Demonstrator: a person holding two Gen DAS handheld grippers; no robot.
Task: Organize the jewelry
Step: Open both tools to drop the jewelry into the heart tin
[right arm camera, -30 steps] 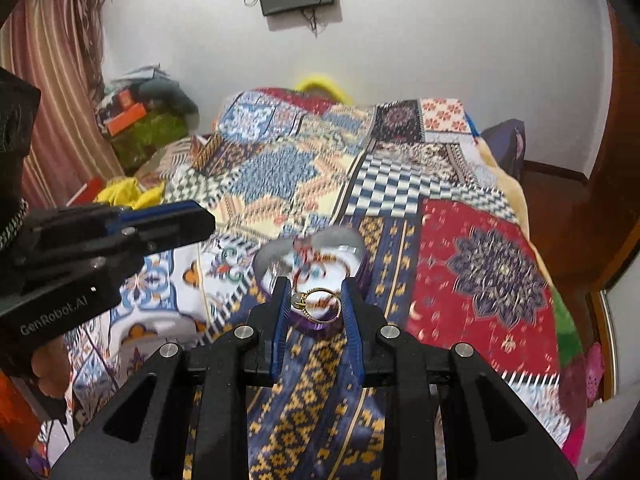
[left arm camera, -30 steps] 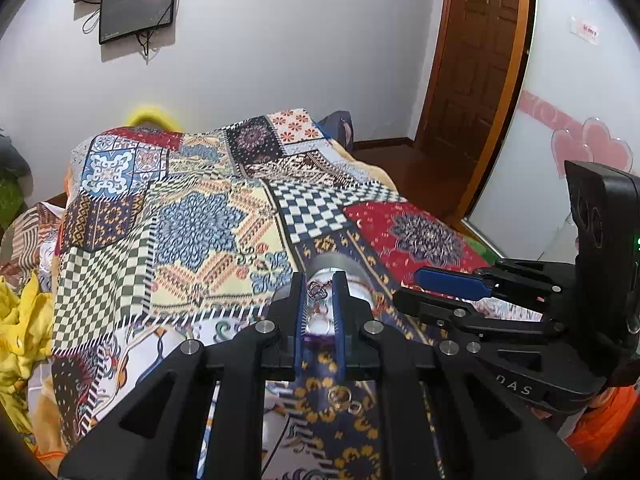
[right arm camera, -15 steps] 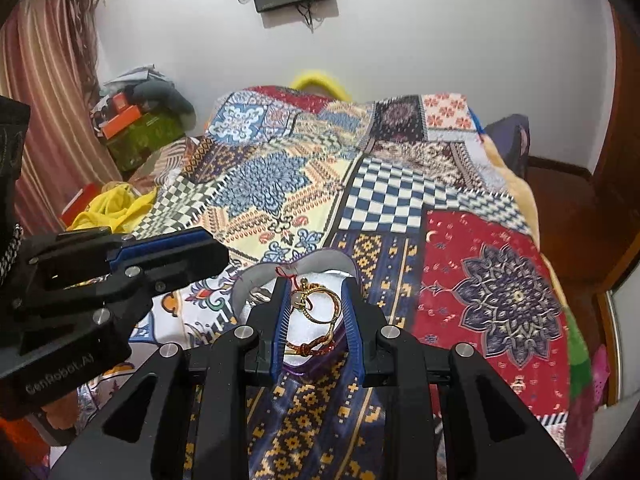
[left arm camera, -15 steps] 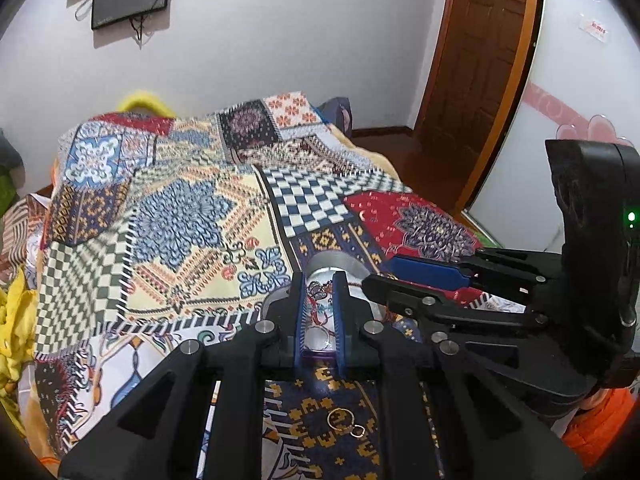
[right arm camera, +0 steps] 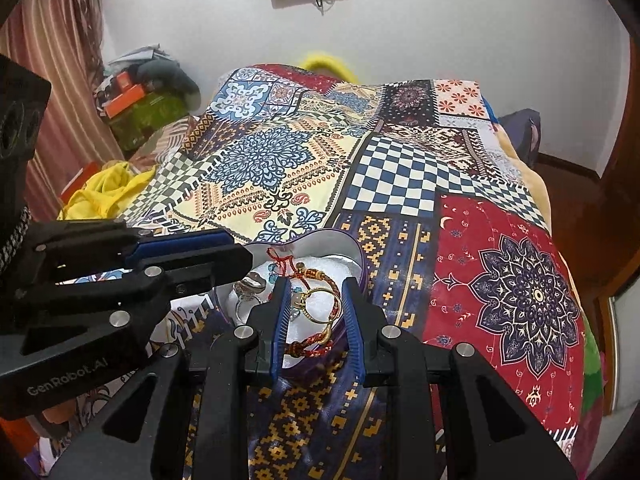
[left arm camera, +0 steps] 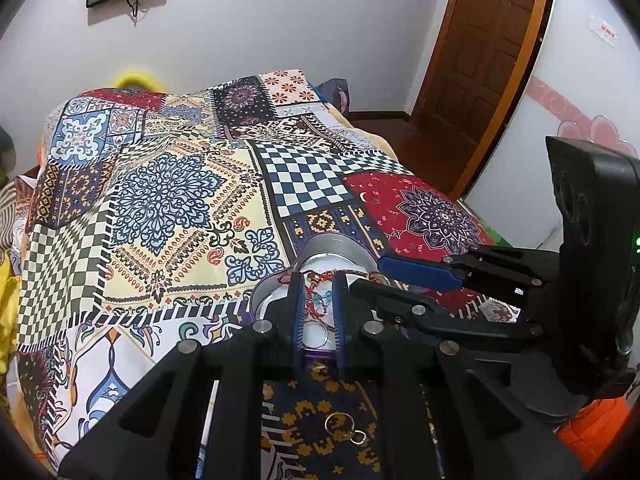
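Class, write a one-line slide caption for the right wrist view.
Right tool hovers open over a heart-shaped tin holding a gold ring and red cord bracelets on a patchwork bedspread.

Patchwork bedspread (right arm camera: 280, 168) — purple-rimmed, seemingly white-lined jewelry box (right arm camera: 352, 252).

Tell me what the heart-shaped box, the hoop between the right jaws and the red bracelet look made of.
Heart-shaped box: likely tin, given its thin, shiny silver inner wall, purple outside, with a white padded lining.
Hoop: gold-coloured polished metal, thin and glinting; whether plated or solid is not visible.
Red bracelet: braided red cord with small gold beads, matte and textile-looking.
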